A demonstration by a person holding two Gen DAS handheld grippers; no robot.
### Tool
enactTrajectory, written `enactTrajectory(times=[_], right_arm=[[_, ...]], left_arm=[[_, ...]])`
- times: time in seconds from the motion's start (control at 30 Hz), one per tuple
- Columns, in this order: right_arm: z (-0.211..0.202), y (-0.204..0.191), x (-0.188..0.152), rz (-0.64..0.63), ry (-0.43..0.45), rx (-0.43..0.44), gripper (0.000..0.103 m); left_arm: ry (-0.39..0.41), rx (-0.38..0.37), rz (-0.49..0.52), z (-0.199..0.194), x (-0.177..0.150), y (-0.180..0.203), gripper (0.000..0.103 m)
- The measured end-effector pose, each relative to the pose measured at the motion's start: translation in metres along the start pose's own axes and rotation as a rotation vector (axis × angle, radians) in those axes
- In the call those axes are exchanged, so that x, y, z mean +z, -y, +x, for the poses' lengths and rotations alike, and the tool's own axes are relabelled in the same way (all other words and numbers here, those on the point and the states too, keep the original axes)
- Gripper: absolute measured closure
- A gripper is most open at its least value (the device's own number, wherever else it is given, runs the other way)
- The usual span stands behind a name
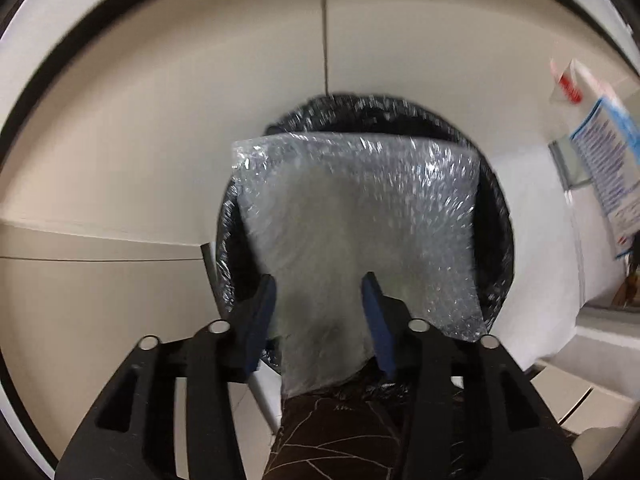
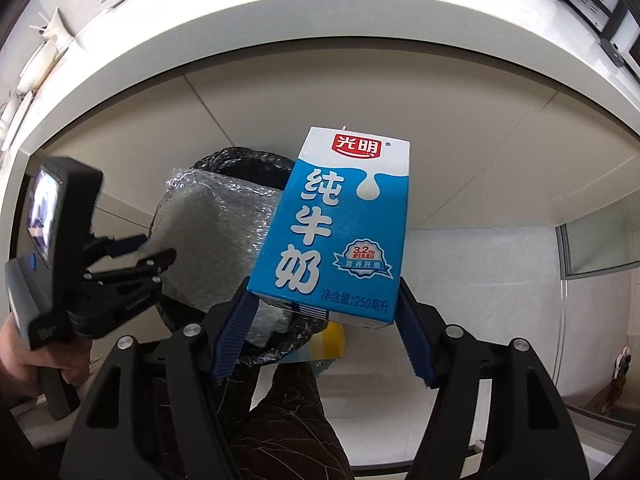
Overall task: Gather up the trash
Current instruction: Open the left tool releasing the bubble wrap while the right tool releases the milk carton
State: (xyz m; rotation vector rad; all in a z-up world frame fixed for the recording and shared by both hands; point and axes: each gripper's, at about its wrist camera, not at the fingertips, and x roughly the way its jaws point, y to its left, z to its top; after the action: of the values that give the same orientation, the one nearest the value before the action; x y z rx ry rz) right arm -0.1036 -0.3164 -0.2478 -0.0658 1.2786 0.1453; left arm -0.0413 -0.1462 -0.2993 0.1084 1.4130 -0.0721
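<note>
Surroundings: beyond both grippers lies a beige tiled floor (image 1: 160,128) under the white edge of a counter (image 2: 280,40); a black-lined bin (image 1: 496,216) stands straight ahead of the left gripper's tips.
Obstruction: the bubble wrap sheet (image 1: 352,208) lies across the bin's mouth and covers most of the opening, leaving only a dark rim of liner on each side.
Near the right gripper: a dark patterned trouser leg (image 2: 288,412) rises between its fingers; a yellow object (image 2: 334,340) shows just under the carton and cannot be identified.
Hidden or unclear: the bin's inside is concealed by the sheet; papers with blue print (image 1: 608,168) to the right of the left gripper are blurred and unreadable; the carton's lower corners sit behind the blue pads.
Left gripper (image 1: 320,292): jaws part open, a blue pad on each side of the sheet's lower edge, neither pad pressing on it; a hand (image 2: 36,356) holds its handle.
Right gripper (image 2: 324,312): jaws wide, clamped on the base of the milk carton (image 2: 340,224).
Milk carton: blue and white, red logo at top, large white characters, tilted, held above and beside the bin.
Bubble wrap sheet: clear, glinting, roughly rectangular, creased toward the gripper.
</note>
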Motion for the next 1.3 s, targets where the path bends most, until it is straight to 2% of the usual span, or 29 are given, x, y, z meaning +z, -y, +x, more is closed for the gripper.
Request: enactTrajectory(times=[0.1,0.17,0.23,0.3,0.33,0.43,0.57,0.87,1.3], right_arm=[[0.001,-0.009,0.005,-0.022,0.002,0.015,0.039],[0.004,-0.016,0.007,-0.038,0.000,0.024,0.038],[0.008,-0.022,0.010,-0.055,-0.003,0.035,0.038],[0.012,-0.031,0.012,-0.077,-0.003,0.046,0.038],[0.015,-0.035,0.013,-0.088,-0.005,0.051,0.039],[0.025,-0.045,0.015,-0.114,-0.019,0.068,0.040],[0.038,-0.055,0.016,-0.136,-0.044,0.080,0.040],[0.059,-0.069,0.016,-0.149,-0.088,0.075,0.041],[0.064,-0.073,0.019,-0.134,-0.092,0.067,0.038]], left_arm=[[0.039,-0.019,-0.044,-0.016,0.003,-0.012,0.044],[0.059,-0.026,-0.076,-0.025,-0.001,-0.017,0.032],[0.080,-0.036,-0.104,-0.034,-0.002,-0.020,0.027],[0.100,-0.044,-0.125,-0.043,-0.016,-0.028,0.020],[0.115,-0.047,-0.138,-0.049,-0.017,-0.031,0.014],[0.152,-0.064,-0.170,-0.068,-0.019,-0.048,0.007],[0.178,-0.078,-0.194,-0.081,-0.024,-0.058,0.006],[0.165,-0.068,-0.233,-0.082,-0.031,-0.076,0.006],[0.138,-0.059,-0.216,-0.061,-0.036,-0.076,0.006]])
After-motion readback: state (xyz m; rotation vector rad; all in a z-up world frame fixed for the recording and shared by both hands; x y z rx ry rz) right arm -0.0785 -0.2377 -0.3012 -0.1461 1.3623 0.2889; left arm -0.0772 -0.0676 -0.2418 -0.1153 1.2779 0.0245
